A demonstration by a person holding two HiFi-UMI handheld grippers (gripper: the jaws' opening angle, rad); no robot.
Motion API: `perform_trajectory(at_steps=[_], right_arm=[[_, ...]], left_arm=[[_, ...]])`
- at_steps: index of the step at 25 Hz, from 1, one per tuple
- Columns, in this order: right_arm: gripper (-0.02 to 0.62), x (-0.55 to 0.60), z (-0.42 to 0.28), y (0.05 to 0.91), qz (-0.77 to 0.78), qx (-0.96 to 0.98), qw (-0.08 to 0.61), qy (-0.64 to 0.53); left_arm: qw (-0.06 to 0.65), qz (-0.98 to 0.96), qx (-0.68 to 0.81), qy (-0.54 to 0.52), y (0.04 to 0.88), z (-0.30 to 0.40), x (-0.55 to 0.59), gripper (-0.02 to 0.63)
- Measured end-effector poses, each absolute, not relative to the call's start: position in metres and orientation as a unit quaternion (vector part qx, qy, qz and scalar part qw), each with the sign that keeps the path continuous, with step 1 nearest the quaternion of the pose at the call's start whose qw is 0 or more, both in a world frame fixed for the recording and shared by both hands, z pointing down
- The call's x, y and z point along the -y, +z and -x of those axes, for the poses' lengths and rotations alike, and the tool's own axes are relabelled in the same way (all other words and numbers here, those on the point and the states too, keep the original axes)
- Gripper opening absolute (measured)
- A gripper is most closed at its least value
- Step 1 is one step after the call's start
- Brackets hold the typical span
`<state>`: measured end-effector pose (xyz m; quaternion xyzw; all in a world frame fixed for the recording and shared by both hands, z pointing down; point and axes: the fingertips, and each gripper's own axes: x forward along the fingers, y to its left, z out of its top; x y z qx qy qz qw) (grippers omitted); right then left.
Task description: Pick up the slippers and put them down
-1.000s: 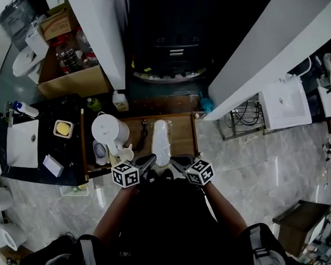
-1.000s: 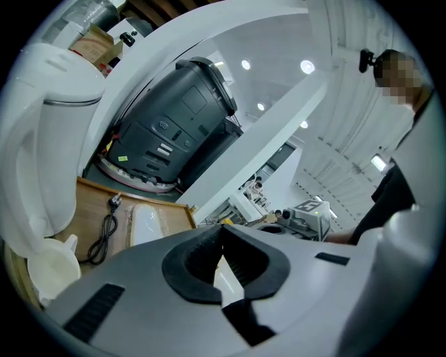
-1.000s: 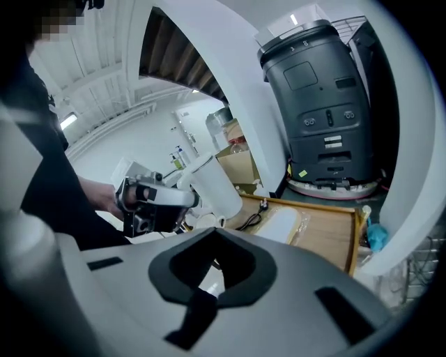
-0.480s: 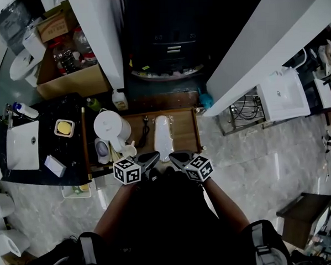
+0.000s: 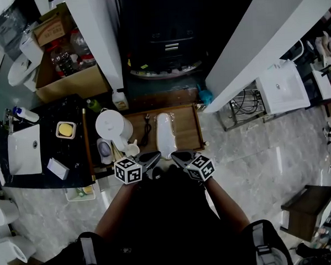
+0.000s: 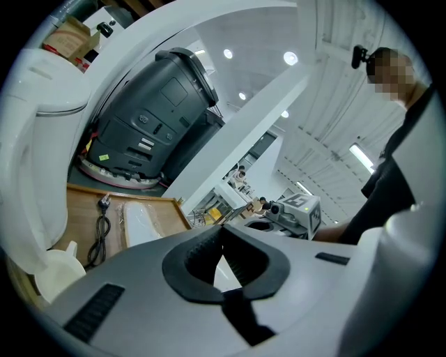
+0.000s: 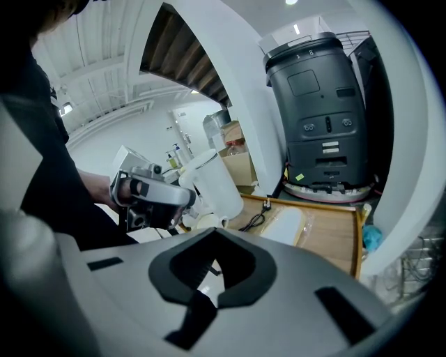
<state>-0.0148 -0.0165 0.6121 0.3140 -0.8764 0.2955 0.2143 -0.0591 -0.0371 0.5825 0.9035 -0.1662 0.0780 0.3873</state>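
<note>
Closed and empty, the left gripper (image 5: 154,157) hovers at the near edge of a wooden tray (image 5: 186,135). A white kettle (image 5: 112,126) stands at the tray's left, a black cable (image 5: 145,130) lies beside it, and the wrapped white slippers (image 5: 164,136) lie mid-tray. The right gripper (image 5: 175,155), jaws also together, holds nothing.

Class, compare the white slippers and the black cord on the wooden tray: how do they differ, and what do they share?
The slippers are white, broad and wrapped in clear film; the cord is black, thin and bare. The slippers lie straight and flat; the cord lies folded in a loop. Both rest side by side on the wooden tray.
</note>
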Motion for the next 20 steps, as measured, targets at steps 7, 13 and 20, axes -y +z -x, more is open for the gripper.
perform_trajectory(at_steps=[7, 13, 20], right_arm=[[0.006, 0.014, 0.022, 0.607, -0.316, 0.881, 0.213, 0.281], [0.006, 0.012, 0.029, 0.607, -0.315, 0.881, 0.215, 0.280], [0.006, 0.009, 0.033, 0.604, -0.313, 0.882, 0.220, 0.275]], left_arm=[[0.388, -0.904, 0.163, 0.080, 0.581, 0.066, 0.034, 0.012], [0.389, -0.903, 0.163, 0.080, 0.580, 0.073, 0.032, 0.012], [0.374, -0.909, 0.156, 0.100, 0.579, 0.077, 0.026, 0.012]])
